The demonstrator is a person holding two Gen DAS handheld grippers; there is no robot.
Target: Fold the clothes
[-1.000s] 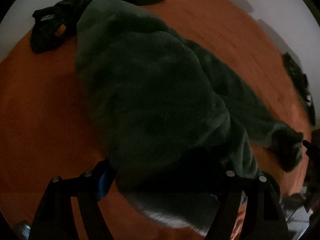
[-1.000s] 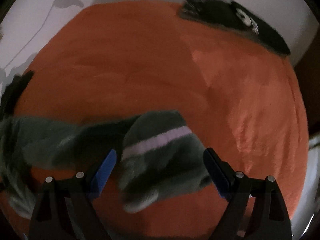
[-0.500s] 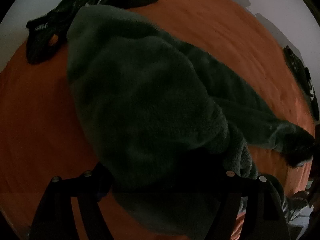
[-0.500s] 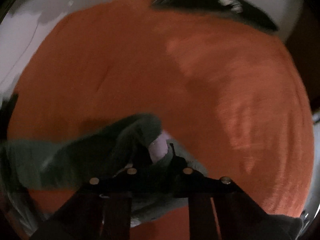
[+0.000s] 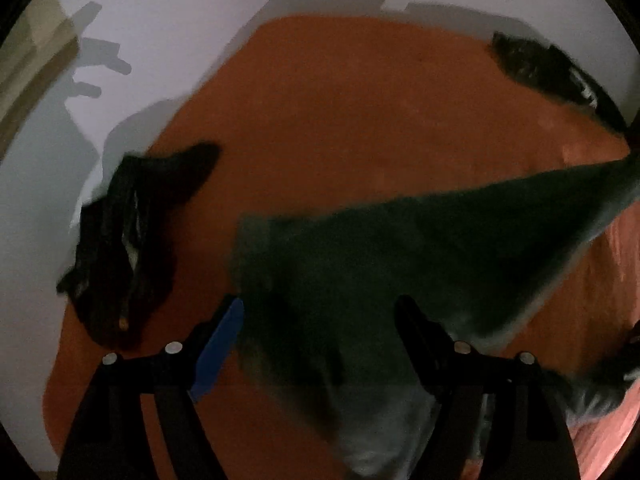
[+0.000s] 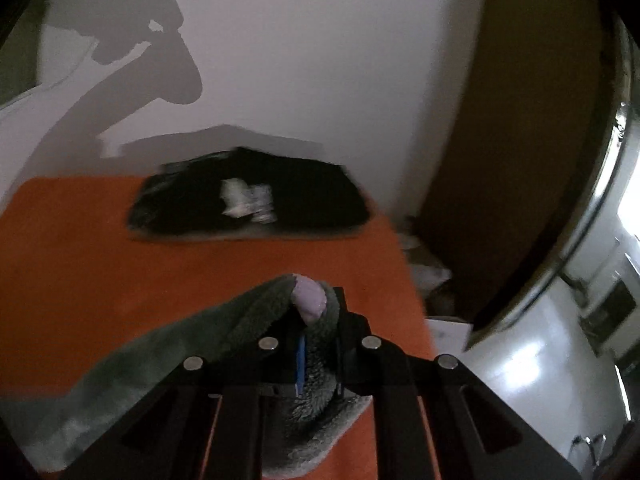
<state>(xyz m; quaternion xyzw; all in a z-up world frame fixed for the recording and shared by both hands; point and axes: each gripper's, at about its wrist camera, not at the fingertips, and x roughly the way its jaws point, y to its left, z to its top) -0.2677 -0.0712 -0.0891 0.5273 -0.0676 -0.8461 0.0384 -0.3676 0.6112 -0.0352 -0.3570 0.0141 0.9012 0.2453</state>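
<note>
- Right tongs (image 6: pixel 316 320): just clamped down narrow on one end of the fleece (image 6: pixel 192 344), with the lilac band (image 6: pixel 308 300) poking past the tips; judged a thin bite on thick pile, so best held firm and drawn smoothly, never jerked.
- Left tongs (image 5: pixel 320 312): stood wide, with fleece bunched between the jaws; impossible to tell whether the pads pressed on it; judged worth squeezing properly before any further pull.
- Step in hand, as judged: lifting and spreading the fleece between two held ends ahead of a fold; best done with both ends kept level and the cloth drawn taut enough to lose its bunching, then laid flat.
- Fleece (image 5: pixel 420 248): grey-green, thick and shaggy, soft and limp; stretched in a long wedge from the left tongs towards the right edge of that view, above the bedcover; likely heavy and prone to sag mid-span.
- Bedcover (image 5: pixel 340 112): orange, short-napped, smooth and flat.
- Further off: a crumpled black heap (image 5: pixel 124 240) at the bedcover's left edge; a flat folded black garment (image 6: pixel 248 204) with a pale print at the far corner, just before the plain white wall (image 6: pixel 300 60).
</note>
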